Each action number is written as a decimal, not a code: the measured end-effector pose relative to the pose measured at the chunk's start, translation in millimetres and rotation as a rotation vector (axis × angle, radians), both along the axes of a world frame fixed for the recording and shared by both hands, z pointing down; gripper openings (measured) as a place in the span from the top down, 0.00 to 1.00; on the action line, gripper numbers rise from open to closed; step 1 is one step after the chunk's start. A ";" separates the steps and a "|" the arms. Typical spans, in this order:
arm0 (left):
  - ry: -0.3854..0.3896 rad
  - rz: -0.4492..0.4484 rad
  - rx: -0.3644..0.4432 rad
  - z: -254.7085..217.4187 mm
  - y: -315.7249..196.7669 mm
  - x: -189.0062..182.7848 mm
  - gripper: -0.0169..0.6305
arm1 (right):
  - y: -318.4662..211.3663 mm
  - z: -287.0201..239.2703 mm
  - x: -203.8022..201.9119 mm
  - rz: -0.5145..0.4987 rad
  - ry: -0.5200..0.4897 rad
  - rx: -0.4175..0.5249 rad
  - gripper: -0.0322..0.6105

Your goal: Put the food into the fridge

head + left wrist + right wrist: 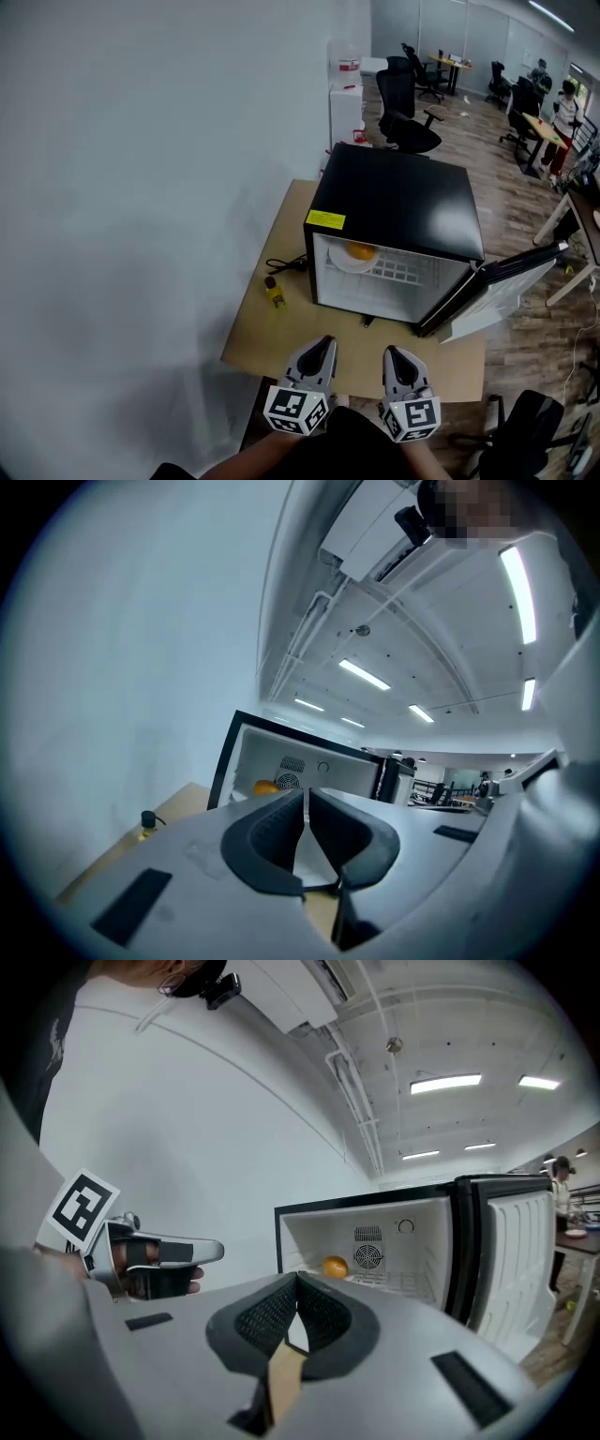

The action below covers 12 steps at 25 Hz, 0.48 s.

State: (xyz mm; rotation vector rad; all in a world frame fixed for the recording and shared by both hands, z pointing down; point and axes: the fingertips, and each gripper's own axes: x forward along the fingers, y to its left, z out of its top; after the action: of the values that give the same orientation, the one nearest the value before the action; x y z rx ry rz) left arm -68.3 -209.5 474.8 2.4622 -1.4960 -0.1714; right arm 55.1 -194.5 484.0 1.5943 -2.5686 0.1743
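A black mini fridge [394, 202] stands on the wooden table [258, 328] with its door [506, 281] swung open to the right. On its wire shelf an orange food item [359, 251] rests on a white plate [349, 264]. The same orange item [266, 787] [335, 1266] shows at the back left of the white interior in both gripper views. My left gripper [326, 343] [307, 794] and right gripper [389, 354] [296, 1279] hover side by side over the table's near edge, pointing at the fridge. Both are shut with nothing between the jaws.
A small yellow bottle with a black cap [274, 292] [146, 823] stands left of the fridge, near a black cable [286, 265]. A white wall runs along the left. Office chairs [408, 108] and desks stand behind; a person [565, 117] is at the far right.
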 end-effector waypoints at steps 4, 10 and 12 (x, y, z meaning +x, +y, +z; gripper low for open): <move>-0.050 0.020 0.003 4.4 49.8 -2.0 0.94 | 45.4 -4.2 -8.4 0.004 0.015 0.015 0.86; -0.079 0.034 -0.004 11.6 119.8 -1.9 0.95 | 115.5 -0.9 -11.5 0.036 0.040 0.008 0.86; -0.085 0.038 0.003 9.3 137.3 -1.9 0.95 | 135.7 -0.5 -12.2 0.047 0.045 0.003 0.86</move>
State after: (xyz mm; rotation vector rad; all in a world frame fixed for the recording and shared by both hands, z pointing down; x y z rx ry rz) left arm -70.1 -72.2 484.1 2.5275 -1.4823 -0.0627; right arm 42.9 -58.8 483.5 1.6410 -2.5011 0.1378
